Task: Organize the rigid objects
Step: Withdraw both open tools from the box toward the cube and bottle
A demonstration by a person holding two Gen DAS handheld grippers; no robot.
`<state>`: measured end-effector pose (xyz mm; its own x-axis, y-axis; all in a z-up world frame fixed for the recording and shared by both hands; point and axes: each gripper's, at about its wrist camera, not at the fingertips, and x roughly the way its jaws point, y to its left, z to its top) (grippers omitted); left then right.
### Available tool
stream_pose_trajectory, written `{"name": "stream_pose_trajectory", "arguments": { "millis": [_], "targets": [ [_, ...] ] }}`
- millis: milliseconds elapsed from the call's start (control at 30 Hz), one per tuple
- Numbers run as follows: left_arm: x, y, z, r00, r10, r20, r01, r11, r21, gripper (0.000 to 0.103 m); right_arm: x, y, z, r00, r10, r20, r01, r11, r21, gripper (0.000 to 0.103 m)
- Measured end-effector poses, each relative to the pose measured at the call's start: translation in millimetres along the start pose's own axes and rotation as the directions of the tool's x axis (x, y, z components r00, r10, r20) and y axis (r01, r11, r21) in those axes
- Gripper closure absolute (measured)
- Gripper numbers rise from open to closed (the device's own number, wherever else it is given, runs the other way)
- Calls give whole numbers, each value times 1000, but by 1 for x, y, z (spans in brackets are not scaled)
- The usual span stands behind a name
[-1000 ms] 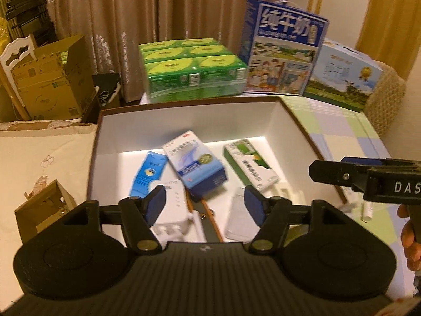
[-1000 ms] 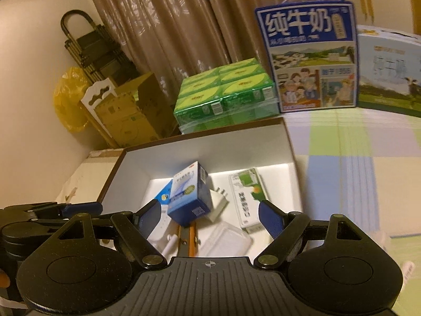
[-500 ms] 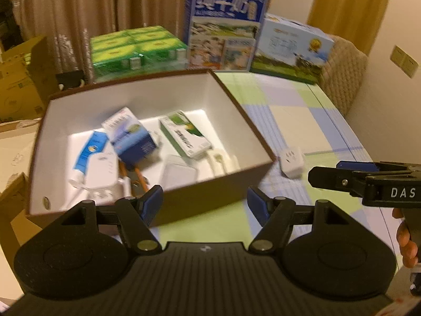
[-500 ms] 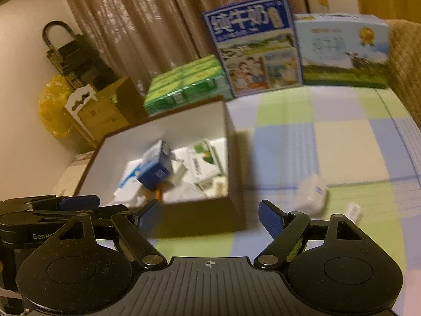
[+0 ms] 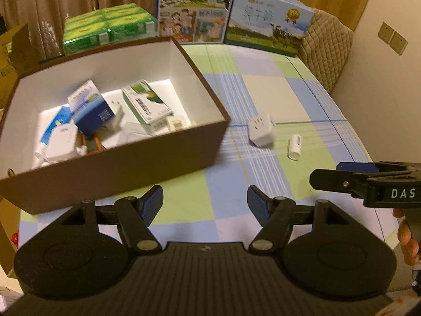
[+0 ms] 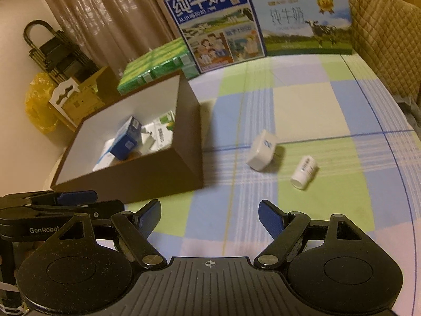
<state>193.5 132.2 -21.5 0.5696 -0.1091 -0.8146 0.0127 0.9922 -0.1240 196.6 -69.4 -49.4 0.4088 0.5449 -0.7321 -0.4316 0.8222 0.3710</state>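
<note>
On the checked tablecloth, at 12 o'clock from the right gripper, two loose items lie near each other but apart: one white cube-shaped plug adapter, hard plastic with rounded edges, and one small white cylindrical bottle, lying on its side. At 10 o'clock stands one open rectangular box, brown outside and plain white inside, with stiff straight walls. Inside it are two printed cartons, one blue-and-white resting tilted and one green-and-white lying flat, plus one blue tube, one white plastic device and several smaller pieces too jumbled to count. Behind the box, at the table's far edge, stand two large printed milk cartons with carry handles and one shrink-wrapped pack of green boxes. Both grippers are black plastic with blue-padded fingers. Left gripper: fingers spread wide, nothing between them, held over the cloth just in front of the box's near wall. Right gripper: fingers spread wide, likewise empty, with the adapter and bottle well ahead of its tips.
</note>
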Motion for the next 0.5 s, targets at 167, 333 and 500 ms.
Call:
{"name": "stream_pose_trajectory", "arguments": {
  "millis": [167, 333, 500],
  "targets": [
    [8, -15, -5, 1000, -14, -23, 14, 1000, 2, 36, -4, -11, -6, 1000, -16, -16, 16, 1000, 3, 25],
    [15, -29, -8, 999, -26, -31, 26, 1000, 5, 36, -10, -25, -11, 999, -33, -28, 34, 999, 13, 25],
    [24, -41, -7, 998, -40, -46, 40, 999, 14, 36, -14, -38, -14, 997, -62, -34, 63, 998, 24, 25]
  ]
}}
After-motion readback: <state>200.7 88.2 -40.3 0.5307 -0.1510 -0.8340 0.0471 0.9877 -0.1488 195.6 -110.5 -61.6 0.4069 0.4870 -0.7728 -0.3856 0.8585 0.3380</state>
